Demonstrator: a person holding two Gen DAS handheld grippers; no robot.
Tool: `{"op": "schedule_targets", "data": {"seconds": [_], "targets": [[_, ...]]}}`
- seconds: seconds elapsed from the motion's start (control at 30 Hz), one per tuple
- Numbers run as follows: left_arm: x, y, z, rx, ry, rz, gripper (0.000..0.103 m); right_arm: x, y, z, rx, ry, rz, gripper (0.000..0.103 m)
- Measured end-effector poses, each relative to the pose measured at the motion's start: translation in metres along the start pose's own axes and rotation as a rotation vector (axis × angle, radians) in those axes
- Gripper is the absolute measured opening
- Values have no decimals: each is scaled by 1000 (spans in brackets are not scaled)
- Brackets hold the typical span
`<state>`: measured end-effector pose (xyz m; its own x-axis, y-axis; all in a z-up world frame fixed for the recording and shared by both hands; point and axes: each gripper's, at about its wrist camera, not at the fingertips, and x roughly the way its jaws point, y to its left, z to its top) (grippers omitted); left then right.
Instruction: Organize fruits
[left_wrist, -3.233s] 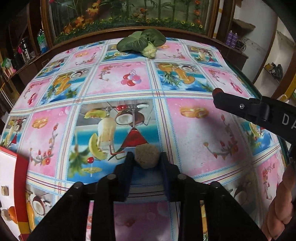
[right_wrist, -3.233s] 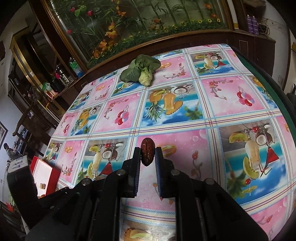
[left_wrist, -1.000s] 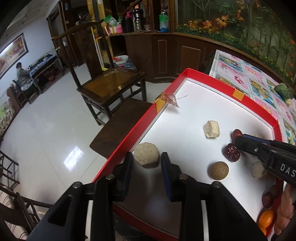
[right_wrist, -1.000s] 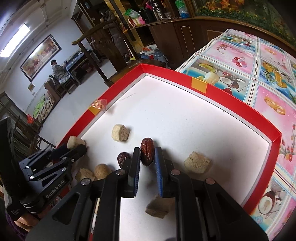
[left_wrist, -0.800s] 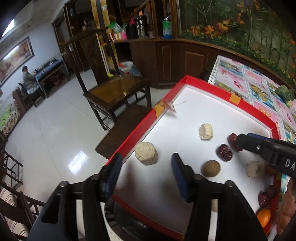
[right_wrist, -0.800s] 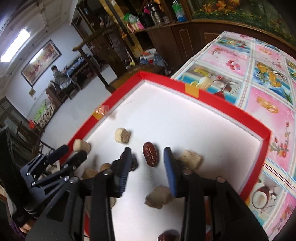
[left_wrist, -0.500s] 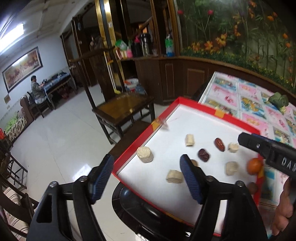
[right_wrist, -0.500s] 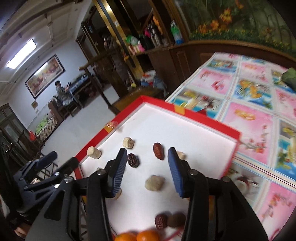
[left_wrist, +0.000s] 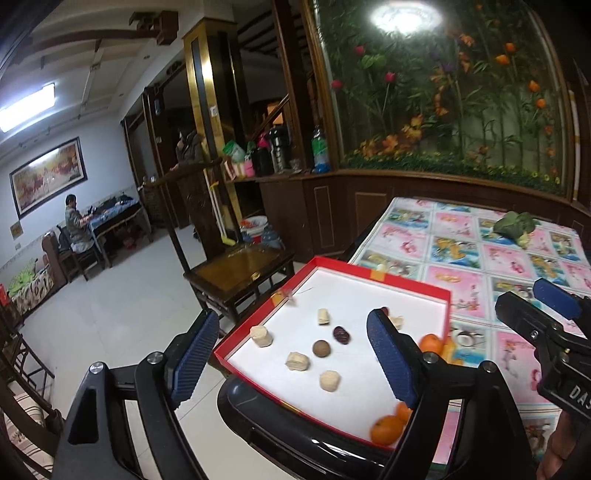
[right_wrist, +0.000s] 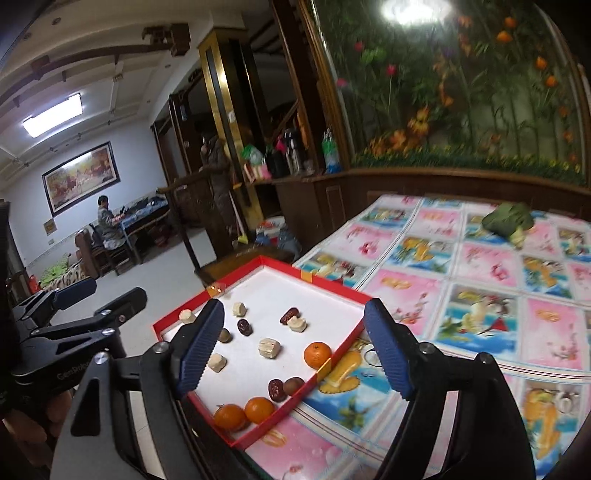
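**Fruits lie in the red tray; both grippers released and held high**

Fruits sit scattered on the white floor of the red tray (right_wrist: 334, 356), which rests at the corner of the desk (right_wrist: 480, 280) with one corner jutting past the desk edge over the floor. Inside it are three oranges (right_wrist: 317, 354), dark dates (right_wrist: 289, 315), a brown round fruit (left_wrist: 320, 348) and pale chunks (right_wrist: 269, 347). The oranges and two dark pieces crowd the near corner.

The left gripper (left_wrist: 291, 356) and the right gripper (right_wrist: 291, 343) both hang above the tray with jaws spread wide and nothing between them. By my reading this is a gap between placements: neither gripper carries anything, so the next move is to go for another piece.

On the patterned cloth the only loose item I can make out is a leafy green vegetable (right_wrist: 511, 221) far across the desk; whether it counts as fruit is doubtful. Reaching it calls for a long sweep over open cloth, which is unobstructed. The tray's raised red rim and its overhang deserve care: a knock on the near side could tip it off. A wooden chair (left_wrist: 240, 269) stands just beyond that edge.
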<state>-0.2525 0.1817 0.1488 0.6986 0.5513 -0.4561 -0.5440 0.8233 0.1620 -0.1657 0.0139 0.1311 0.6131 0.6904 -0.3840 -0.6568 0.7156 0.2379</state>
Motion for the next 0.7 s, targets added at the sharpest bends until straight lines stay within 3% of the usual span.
{"op": "schedule_targets", "data": {"seconds": [0.17,0.3,0.5,0.7], "targets": [[-38,-3,-6,-7,-64,-17,85,-50,12,-9,-9,-86,-36,89],[-65,-1,-15,-14,-122,-23,94,-88,19,-21,-6,-159,-93,99],[-97,6,-28,3,-178,-45,102,-128,28,-32,46,-209,-134,102],[-109,18,-34,-10,-207,-59,102,-154,48,-38,15,-263,-146,103]]}}
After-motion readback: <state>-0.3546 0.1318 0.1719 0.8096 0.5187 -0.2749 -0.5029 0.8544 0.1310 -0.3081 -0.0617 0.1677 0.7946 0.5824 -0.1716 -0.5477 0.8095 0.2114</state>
